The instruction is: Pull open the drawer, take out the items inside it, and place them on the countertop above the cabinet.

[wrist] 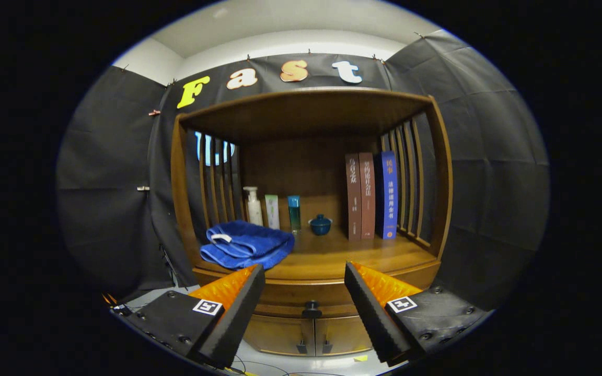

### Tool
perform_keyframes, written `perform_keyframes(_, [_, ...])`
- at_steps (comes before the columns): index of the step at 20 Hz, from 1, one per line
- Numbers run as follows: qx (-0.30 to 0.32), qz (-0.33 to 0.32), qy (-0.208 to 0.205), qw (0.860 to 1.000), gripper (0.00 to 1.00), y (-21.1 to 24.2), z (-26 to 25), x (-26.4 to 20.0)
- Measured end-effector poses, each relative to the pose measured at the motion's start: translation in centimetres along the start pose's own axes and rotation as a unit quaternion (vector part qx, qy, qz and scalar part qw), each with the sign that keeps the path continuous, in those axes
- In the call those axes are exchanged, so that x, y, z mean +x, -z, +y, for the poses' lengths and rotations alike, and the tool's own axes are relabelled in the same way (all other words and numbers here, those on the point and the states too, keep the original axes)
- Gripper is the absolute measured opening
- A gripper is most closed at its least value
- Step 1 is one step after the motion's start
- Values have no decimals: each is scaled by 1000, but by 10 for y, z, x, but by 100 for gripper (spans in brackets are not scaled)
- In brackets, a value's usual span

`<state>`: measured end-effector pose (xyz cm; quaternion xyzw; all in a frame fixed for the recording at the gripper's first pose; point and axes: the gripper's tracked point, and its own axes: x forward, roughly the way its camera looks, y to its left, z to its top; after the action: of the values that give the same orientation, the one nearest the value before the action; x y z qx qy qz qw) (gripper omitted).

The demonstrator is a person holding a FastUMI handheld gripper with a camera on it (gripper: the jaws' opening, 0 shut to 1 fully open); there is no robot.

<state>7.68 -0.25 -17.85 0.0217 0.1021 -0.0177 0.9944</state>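
Observation:
A wooden cabinet stands ahead of me, its countertop [332,256] lying under a slatted wooden shelf frame. Below the countertop the drawer [306,292] is closed, and its dark round knob [311,309] sits between my fingers, a little beyond them. My gripper [304,284] is open, the fingers spread wide with nothing between them. The drawer's contents are hidden.
On the countertop lie a folded blue towel [246,244], a white pump bottle [253,206], a pale tube [273,211], a teal bottle [294,213], a small blue lidded cup [320,224] and three upright books [371,196]. Two lower cabinet doors [311,334] stay closed beneath the drawer.

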Motion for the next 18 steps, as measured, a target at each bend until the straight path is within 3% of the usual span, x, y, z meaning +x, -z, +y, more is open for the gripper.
perform_keyframes(10, [4, 89, 18, 996, 96, 131, -19, 79])
perform_keyframes(11, [3, 98, 19, 995, 88, 140, -19, 85])
perform_keyframes(14, [5, 118, 23, 993, 76, 158, -19, 96])
perform_keyframes(18, [-4, 127, 36, 991, 49, 168, -23, 100])
